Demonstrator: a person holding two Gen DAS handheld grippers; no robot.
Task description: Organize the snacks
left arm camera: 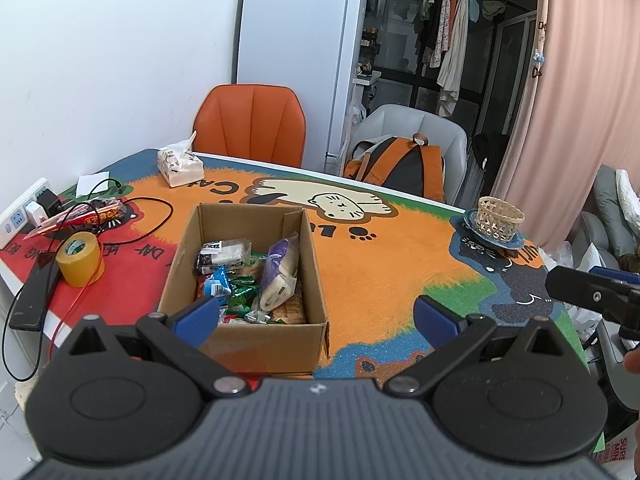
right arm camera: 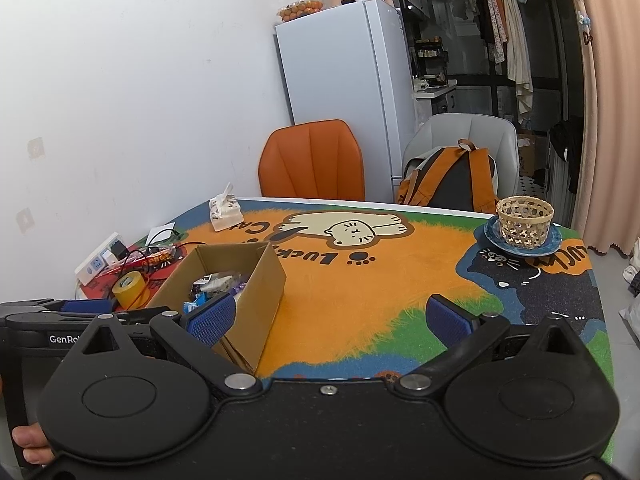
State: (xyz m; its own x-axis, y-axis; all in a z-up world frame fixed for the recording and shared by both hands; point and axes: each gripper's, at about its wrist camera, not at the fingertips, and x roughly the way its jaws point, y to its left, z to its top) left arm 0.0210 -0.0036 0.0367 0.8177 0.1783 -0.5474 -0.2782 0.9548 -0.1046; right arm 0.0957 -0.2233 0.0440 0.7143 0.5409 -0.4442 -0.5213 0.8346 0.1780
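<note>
An open cardboard box stands on the cartoon-cat table mat and holds several wrapped snacks. My left gripper hovers open over the box's near right corner, nothing between its blue pads. My right gripper is open too, empty, just right of the box above the orange mat. A red snack packet lies left of the box among cables. At the far right a woven basket sits on a blue plate.
A yellow tape roll, power strip, black cables and tissue pack crowd the left and back. Orange chair, grey chair with backpack and fridge stand behind the table.
</note>
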